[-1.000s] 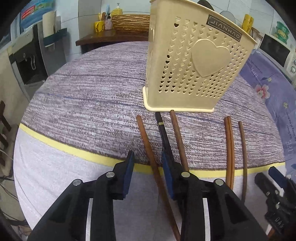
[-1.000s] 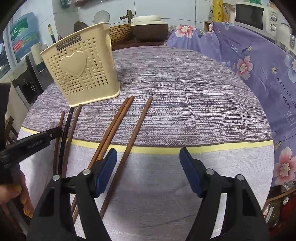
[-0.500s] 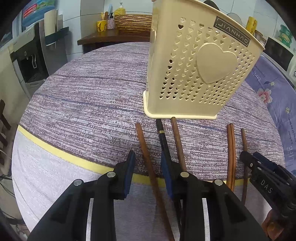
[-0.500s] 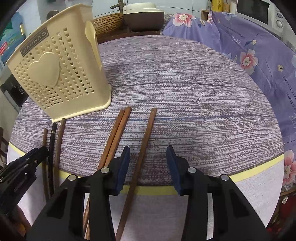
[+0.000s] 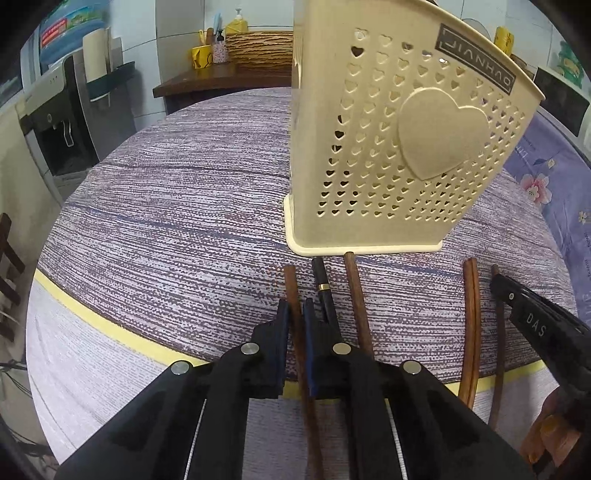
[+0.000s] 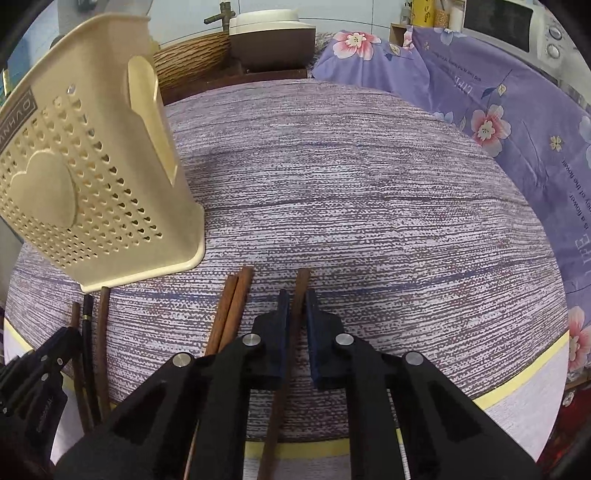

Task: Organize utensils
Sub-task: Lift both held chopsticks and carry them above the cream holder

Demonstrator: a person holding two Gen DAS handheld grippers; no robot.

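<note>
— What sort of place is this?
— A home kitchen or dining corner: a grey water dispenser (image 5: 55,122), a white microwave (image 6: 517,26), a woven wicker basket (image 5: 258,48).
— Anything else?
— A round table under a purple striped woven cloth (image 5: 184,206), and a purple floral fabric (image 6: 498,110).

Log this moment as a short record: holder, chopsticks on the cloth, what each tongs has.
holder: cream heart-perforated utensil holder, upright on the striped tablecloth
loose chopsticks: black chopstick, brown one beside it, touching brown pair; all lying flat
left tongs: shut on leftmost brown chopstick
right tongs: shut on rightmost brown chopstick
lift: neither gripped stick looks raised yet
holder contents: cannot tell
</note>
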